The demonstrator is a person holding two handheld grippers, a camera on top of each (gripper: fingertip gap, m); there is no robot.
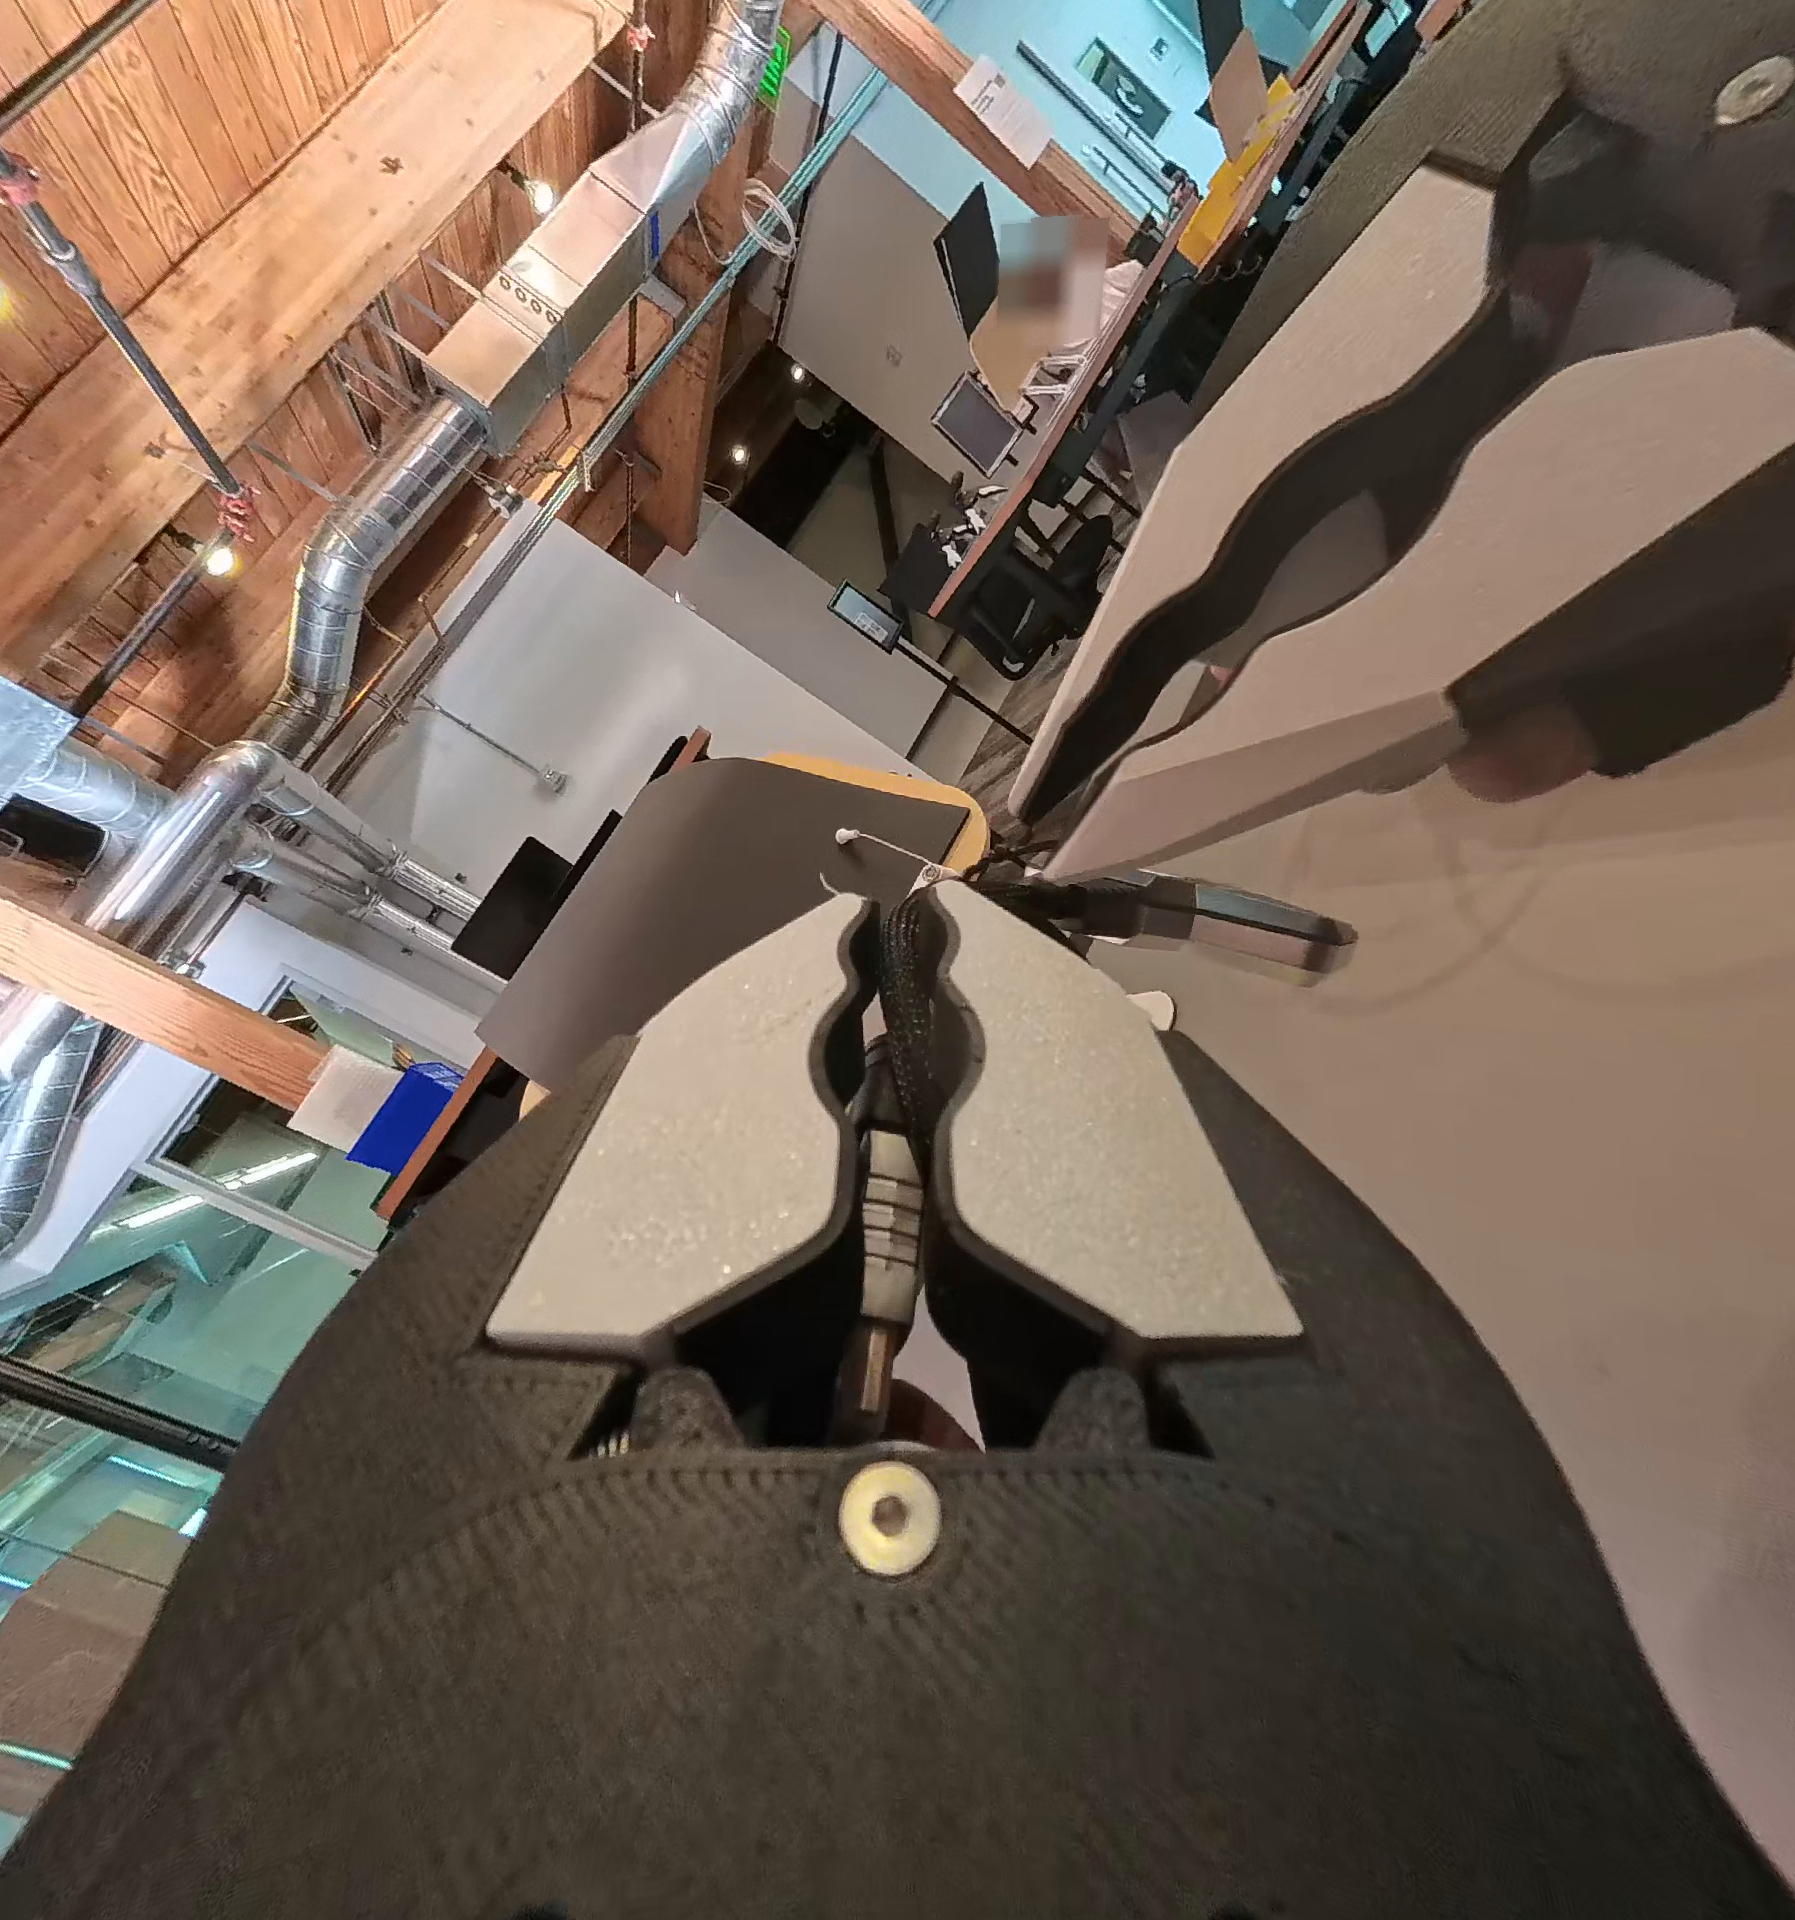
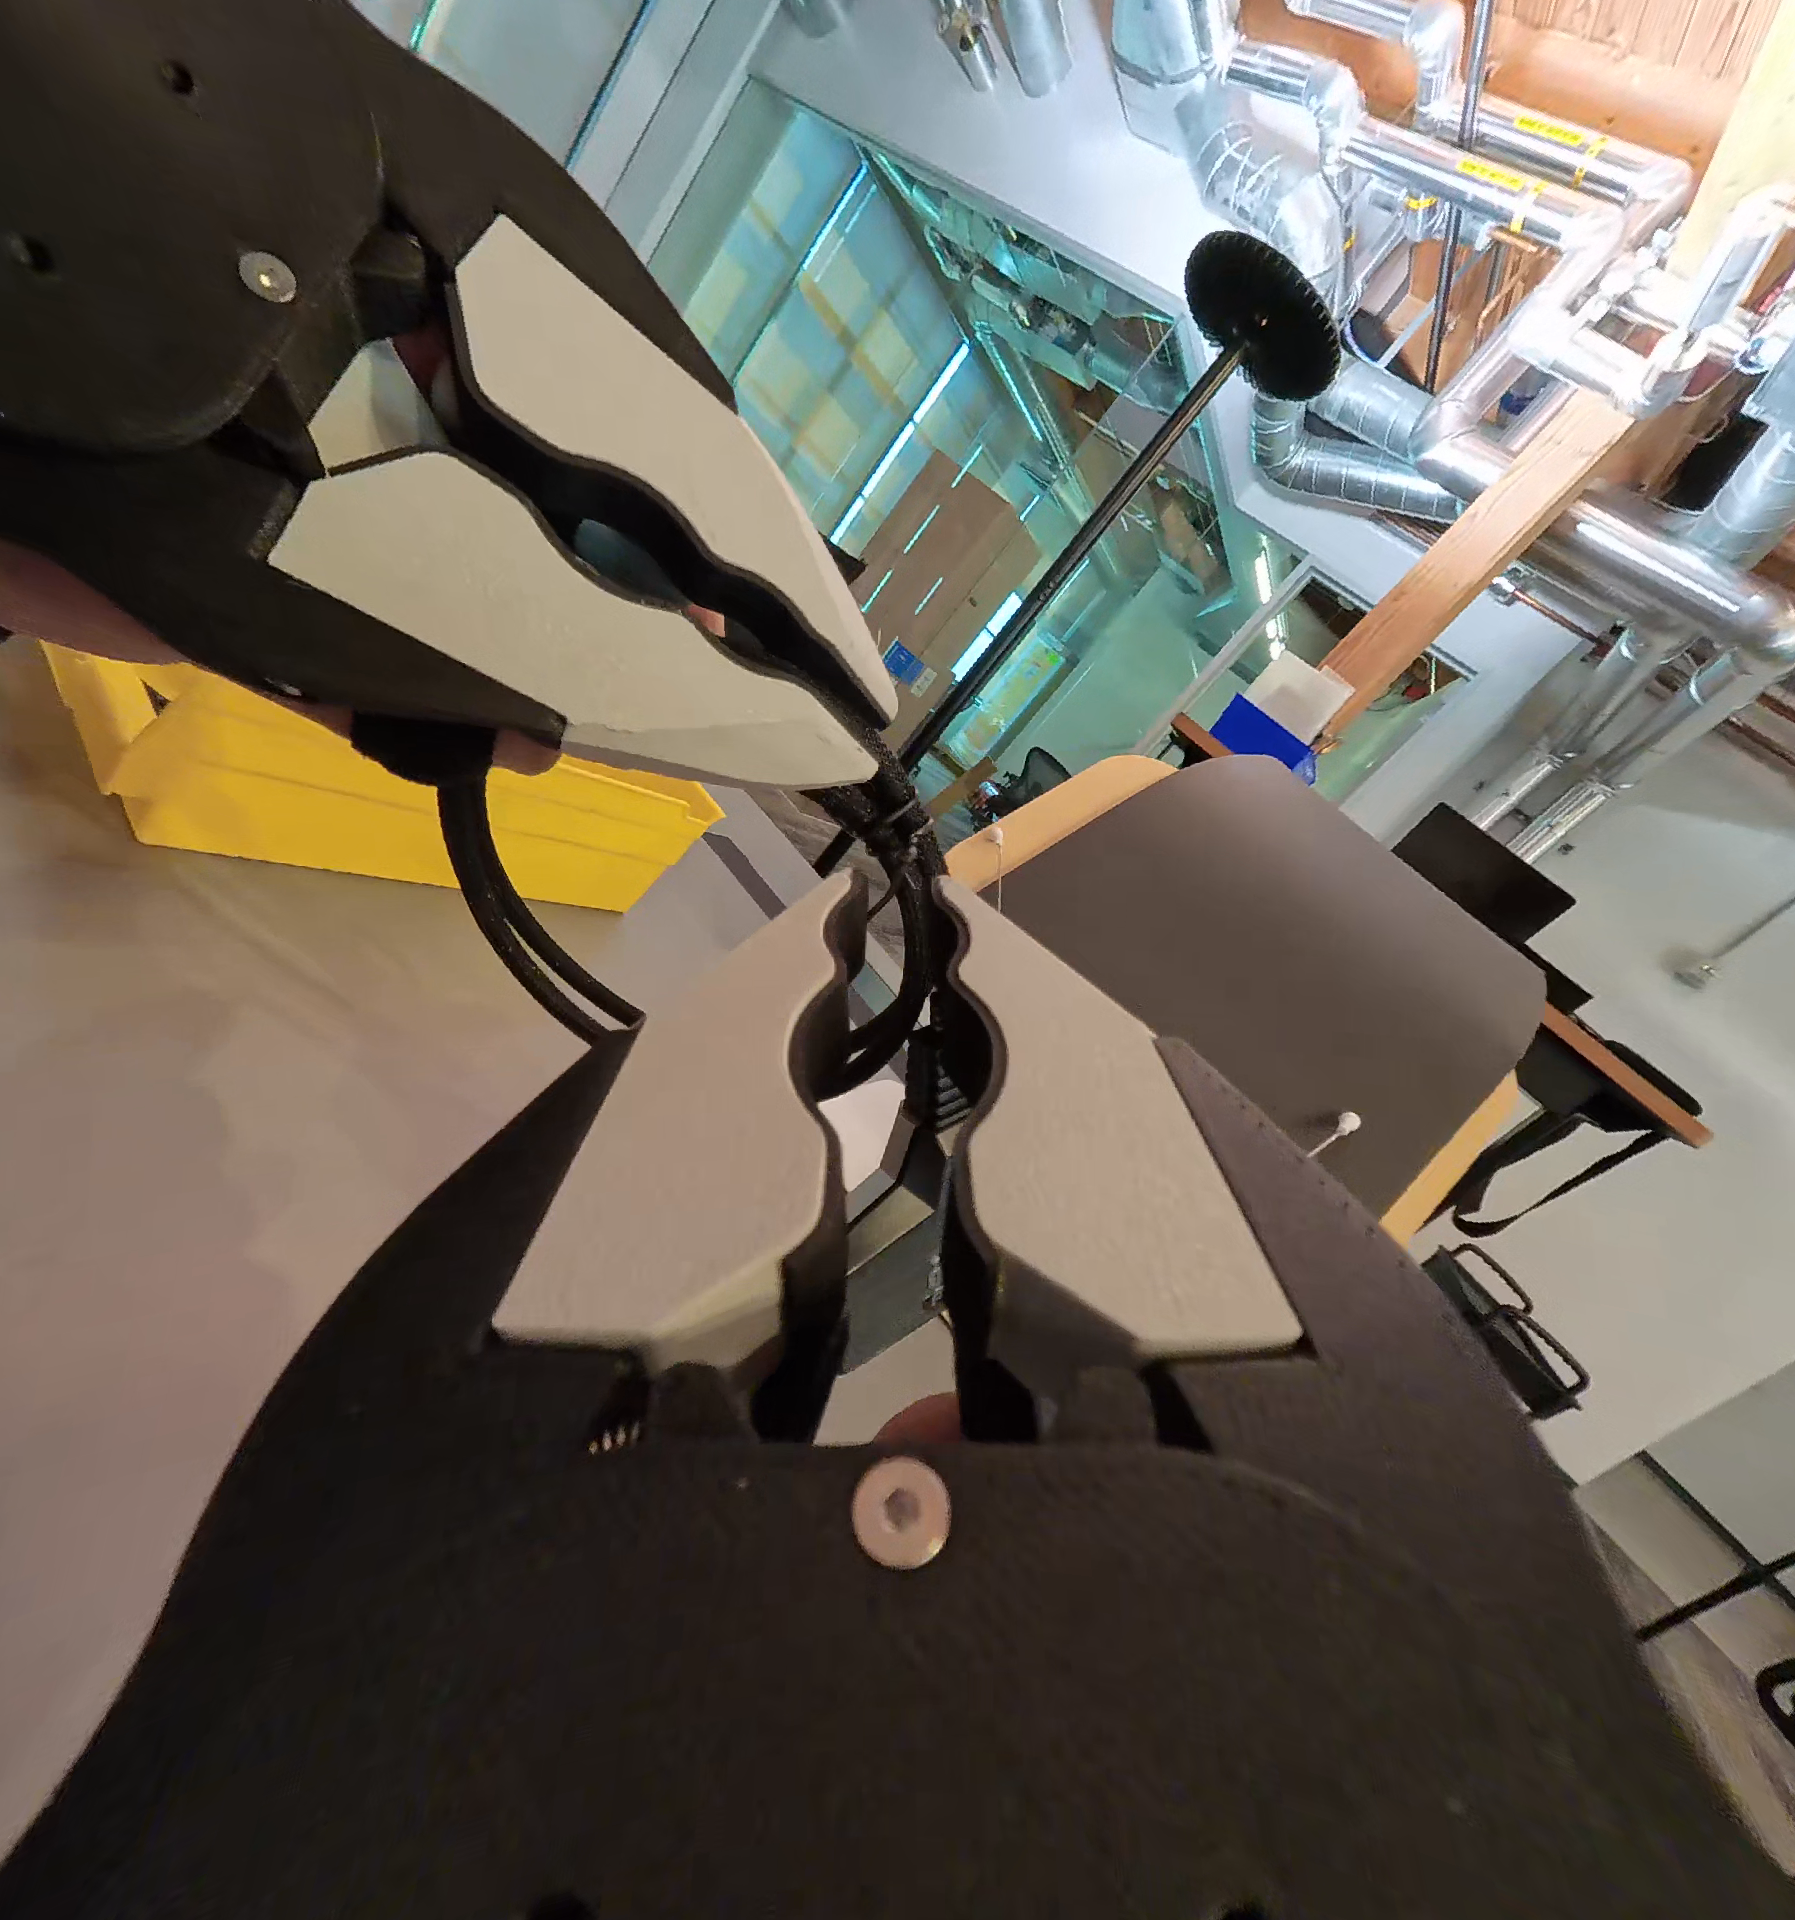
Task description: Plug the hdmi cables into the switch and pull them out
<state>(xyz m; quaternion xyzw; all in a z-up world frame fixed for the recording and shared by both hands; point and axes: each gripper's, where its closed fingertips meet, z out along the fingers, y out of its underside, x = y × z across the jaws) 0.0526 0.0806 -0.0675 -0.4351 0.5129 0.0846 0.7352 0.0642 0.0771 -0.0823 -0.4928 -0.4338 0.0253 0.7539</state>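
Left wrist view: the left gripper (image 1: 898,920) is clenched on a black braided HDMI cable (image 1: 905,997), whose metal-sleeved plug (image 1: 888,1226) lies back between the grey fingers (image 1: 727,1122) toward the gripper's base. The right gripper (image 1: 1044,821) enters from the upper right, fingers nearly together, tips meeting the cable bundle just beyond the left tips. A second HDMI plug (image 1: 1246,930), dark with a bright metal end, projects rightward over the pale table (image 1: 1495,1247), free of any socket. A grey panel (image 1: 727,894) with a wooden rim stands behind the tips. Whether the right gripper truly pinches a cable cannot be told here.

Right wrist view: the right gripper (image 2: 898,904) is closed around black cables, and a dark plug body (image 2: 929,1164) sits in the hollow between its fingers (image 2: 706,1122). The left gripper (image 2: 862,753) reaches in from the upper left, tips closed on the braided cable where a tie binds the bundle (image 2: 898,821). A loop of cable (image 2: 519,935) hangs below it over the table (image 2: 197,1091). A yellow bin (image 2: 373,790) stands on the table behind. The switch cannot be made out in either view.
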